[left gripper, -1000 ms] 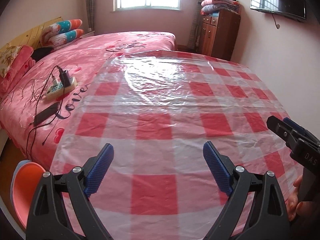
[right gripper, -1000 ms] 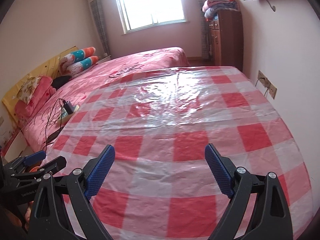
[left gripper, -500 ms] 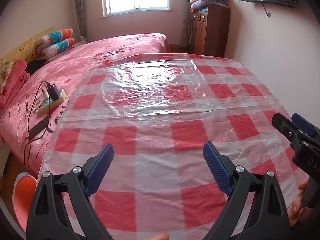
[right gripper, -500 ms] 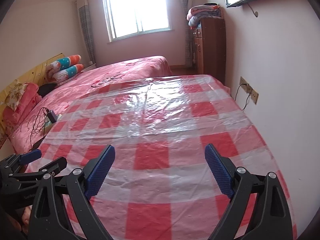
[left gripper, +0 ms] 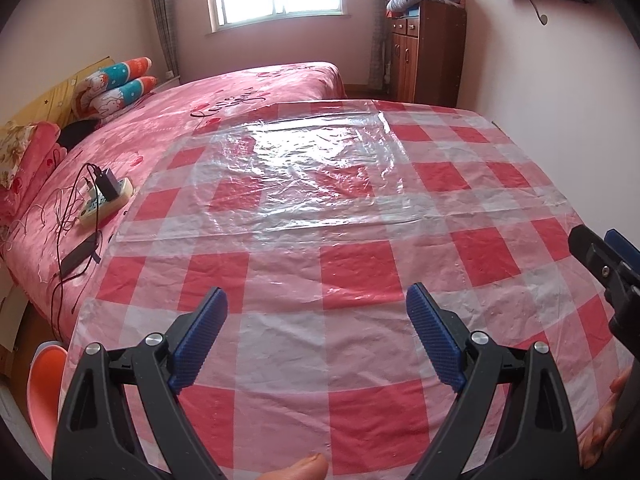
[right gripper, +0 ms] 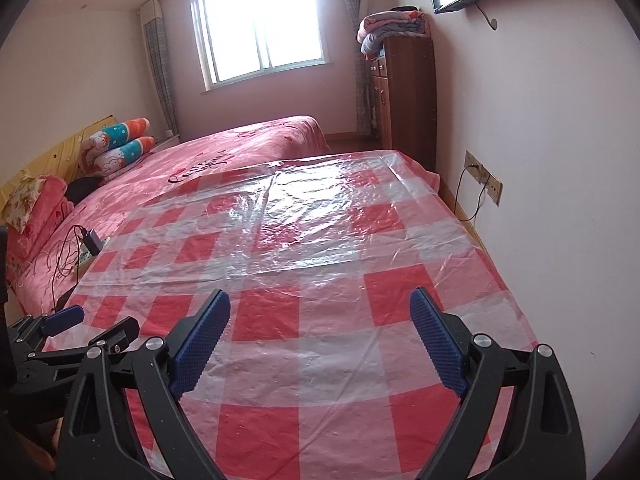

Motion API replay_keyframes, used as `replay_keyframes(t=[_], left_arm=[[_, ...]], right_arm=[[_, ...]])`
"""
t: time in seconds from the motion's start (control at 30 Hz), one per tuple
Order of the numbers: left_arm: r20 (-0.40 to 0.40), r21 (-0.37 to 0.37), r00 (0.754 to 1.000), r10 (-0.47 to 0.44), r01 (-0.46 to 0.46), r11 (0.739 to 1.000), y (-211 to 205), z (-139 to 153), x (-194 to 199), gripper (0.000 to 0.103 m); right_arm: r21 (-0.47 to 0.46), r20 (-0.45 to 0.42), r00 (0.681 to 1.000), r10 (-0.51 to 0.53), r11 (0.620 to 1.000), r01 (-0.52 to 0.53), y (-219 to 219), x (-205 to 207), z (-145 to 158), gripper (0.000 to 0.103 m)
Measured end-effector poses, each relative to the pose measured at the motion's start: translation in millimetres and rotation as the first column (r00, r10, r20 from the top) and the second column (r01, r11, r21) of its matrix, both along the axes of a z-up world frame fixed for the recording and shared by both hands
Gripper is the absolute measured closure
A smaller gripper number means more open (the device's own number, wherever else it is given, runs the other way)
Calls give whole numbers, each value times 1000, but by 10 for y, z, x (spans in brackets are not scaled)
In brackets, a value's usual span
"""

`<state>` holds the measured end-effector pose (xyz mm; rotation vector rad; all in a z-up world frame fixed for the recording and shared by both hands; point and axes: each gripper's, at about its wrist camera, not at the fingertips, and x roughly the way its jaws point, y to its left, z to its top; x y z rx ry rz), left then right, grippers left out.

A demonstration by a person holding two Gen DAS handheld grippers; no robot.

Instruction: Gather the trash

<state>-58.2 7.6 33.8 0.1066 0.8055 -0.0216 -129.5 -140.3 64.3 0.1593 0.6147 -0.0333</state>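
My left gripper: black plastic arms, blue ribbed pads, silver screws. My right gripper: identical. Bare skin of my thumb at frame bottom.

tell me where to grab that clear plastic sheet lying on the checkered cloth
Grip the clear plastic sheet at its near edge, which runs across the checkered tablecloth ahead of both tools. Come in low from the near side with the left tool, which hangs open and is most in line with it. The film lies flat and crinkled, so a raised wrinkle along that edge is probably the only pinchable spot.
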Motion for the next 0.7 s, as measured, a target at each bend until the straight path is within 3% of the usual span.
replay_keyframes(t=[0.7], left_arm=[[20,2,1000,-3,3,1000,-131,28,22,12]], right_arm=[[6,-12,1000,2,1000,-2,-59,-31,4,13]])
